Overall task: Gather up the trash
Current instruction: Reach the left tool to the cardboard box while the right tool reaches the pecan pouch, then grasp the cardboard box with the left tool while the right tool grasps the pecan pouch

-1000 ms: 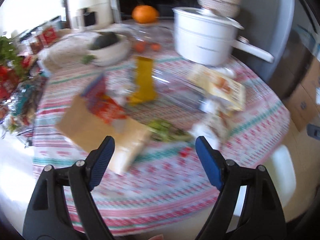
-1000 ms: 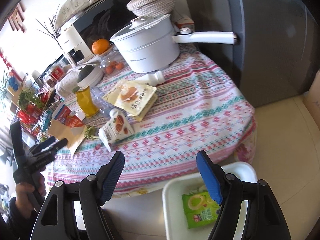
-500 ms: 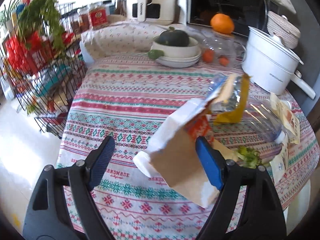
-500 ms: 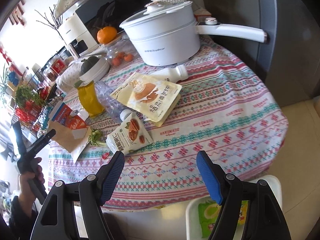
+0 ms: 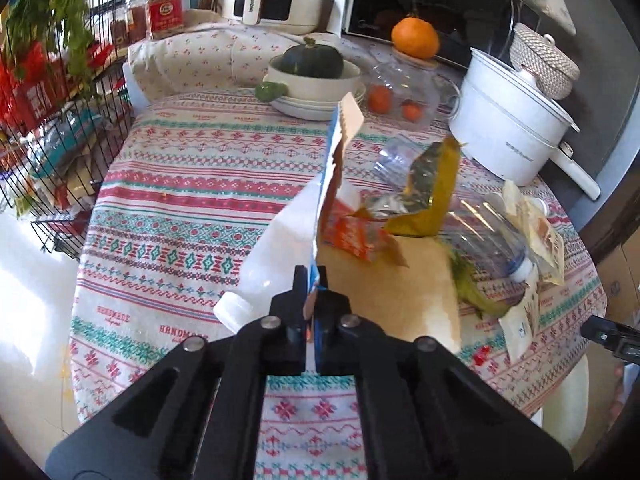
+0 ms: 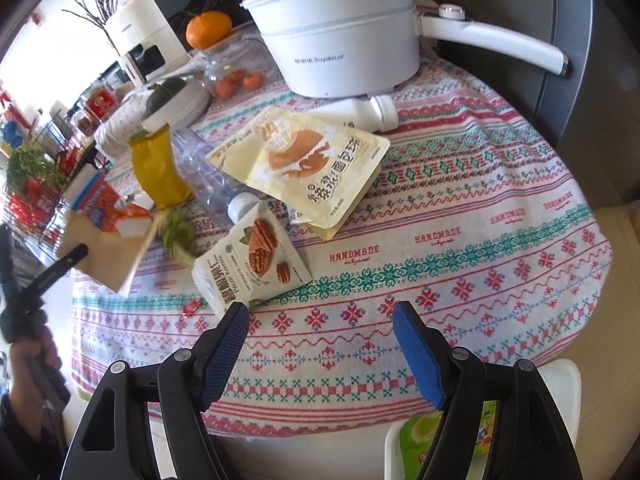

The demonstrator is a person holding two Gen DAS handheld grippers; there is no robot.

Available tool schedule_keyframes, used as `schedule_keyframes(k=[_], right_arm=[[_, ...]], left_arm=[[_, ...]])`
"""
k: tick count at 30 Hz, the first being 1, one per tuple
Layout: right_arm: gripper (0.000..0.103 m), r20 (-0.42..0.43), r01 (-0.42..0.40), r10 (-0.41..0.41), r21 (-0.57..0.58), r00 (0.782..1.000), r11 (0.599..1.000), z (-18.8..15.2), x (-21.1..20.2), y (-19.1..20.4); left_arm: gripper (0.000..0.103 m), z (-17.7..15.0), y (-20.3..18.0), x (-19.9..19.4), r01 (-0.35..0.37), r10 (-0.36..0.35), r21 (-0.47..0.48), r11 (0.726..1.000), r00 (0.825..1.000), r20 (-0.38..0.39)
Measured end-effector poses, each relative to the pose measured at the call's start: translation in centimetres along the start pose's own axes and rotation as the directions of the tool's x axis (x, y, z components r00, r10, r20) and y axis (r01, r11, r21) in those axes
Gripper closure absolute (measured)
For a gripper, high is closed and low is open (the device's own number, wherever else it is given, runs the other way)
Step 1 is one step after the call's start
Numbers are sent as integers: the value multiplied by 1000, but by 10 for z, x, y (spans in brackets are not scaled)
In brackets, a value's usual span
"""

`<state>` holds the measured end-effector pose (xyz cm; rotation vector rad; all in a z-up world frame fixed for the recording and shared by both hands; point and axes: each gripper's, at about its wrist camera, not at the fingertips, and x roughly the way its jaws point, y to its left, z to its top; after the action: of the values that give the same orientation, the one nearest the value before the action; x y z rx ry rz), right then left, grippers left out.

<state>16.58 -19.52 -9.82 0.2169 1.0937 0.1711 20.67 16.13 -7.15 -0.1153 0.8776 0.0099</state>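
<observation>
a: what is diff from half a sec ago?

b: the left gripper (image 5: 311, 280) was wide open then, with the torn carton (image 5: 334, 168) between its fingers. now the jaws are clenched on the lower edge of this carton. in the left wrist view the carton stands up from the grip, edge-on, white and blue outside, orange print inside.

a: so it is picked up?

b: gripped yes, lifted he cannot say. the carton's lower part seems close to the brown paper (image 5: 384, 288) and the white bottle (image 5: 276, 256) beside it. touching or not, not clear.

a: and the right gripper (image 6: 320, 344)?

b: released, jaws apart, nothing between. it hovers over the table edge (image 6: 360, 384), just in front of the pecan pouch (image 6: 252, 264). 1 sec ago it was further back, more over the bin.

a: the bin is where?

b: white bin (image 6: 560, 376) low right in the right wrist view, below the table edge, with a green wrapper (image 6: 416, 436) already inside.

a: meaning for the task?

b: probably 1 piece is secured and must travel to the bin. much trash is left: the bread pouch (image 6: 308, 164), clear plastic bottle (image 6: 200, 172), yellow bag (image 6: 158, 168), pecan pouch. the right one looks ready for the pecan pouch next, but this is only a guess.
</observation>
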Motion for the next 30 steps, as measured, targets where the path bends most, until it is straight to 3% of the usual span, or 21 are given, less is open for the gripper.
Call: schedule_keyframes(k=[5, 15, 23, 27, 30], right_arm=[[27, -16, -3, 3, 1, 1000, 1000, 1, 15, 11], [28, -18, -8, 6, -139, 1000, 990, 5, 55, 65], [51, -10, 27, -30, -210, 999, 977, 5, 81, 84], [88, -6, -6, 5, -251, 1000, 968, 6, 77, 88], [92, -8, -7, 5, -263, 1000, 965, 4, 73, 88]], left_arm=[[102, -3, -6, -26, -11, 11, 24, 1000, 1000, 2], [102, -15, -19, -79, -11, 7, 82, 997, 999, 47], [102, -26, -26, -75, -9, 6, 123, 992, 1000, 25], [102, -28, -28, -75, -10, 7, 130, 991, 1000, 18], [102, -30, -33, -76, 4, -6, 142, 990, 1000, 18]])
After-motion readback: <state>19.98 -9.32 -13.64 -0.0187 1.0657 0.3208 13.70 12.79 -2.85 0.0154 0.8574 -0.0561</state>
